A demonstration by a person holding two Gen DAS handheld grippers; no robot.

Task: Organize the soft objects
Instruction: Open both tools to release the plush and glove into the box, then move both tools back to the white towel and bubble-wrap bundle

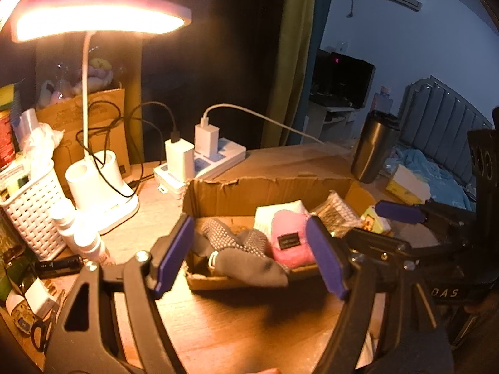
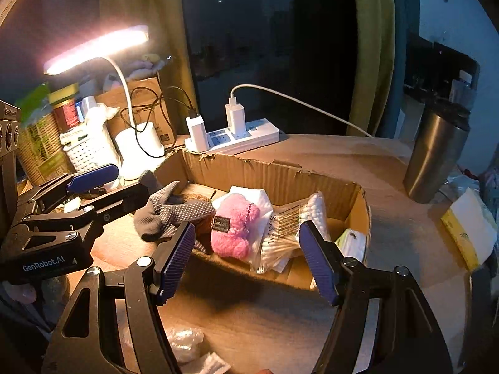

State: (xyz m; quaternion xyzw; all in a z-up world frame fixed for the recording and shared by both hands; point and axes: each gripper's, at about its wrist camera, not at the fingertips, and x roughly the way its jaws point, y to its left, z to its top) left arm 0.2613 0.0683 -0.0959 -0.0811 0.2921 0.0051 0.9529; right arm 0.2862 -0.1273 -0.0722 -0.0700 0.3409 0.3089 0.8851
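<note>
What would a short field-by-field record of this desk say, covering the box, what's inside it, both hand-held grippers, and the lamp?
box: open cardboard box on the desk
contents: grey dotted socks draped over the left wall, pink plush toy, cotton swab pack
left hand-held gripper: open, holding nothing
right hand-held gripper: open, holding nothing
lamp: switched on, left of the box

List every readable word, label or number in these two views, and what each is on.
"GenRobot.AI": left gripper body, right wrist view.
"DAS": right gripper body, left wrist view; start cut off.
Pink plush toy tag, cotton swab bag print, red can: too blurred.
</note>
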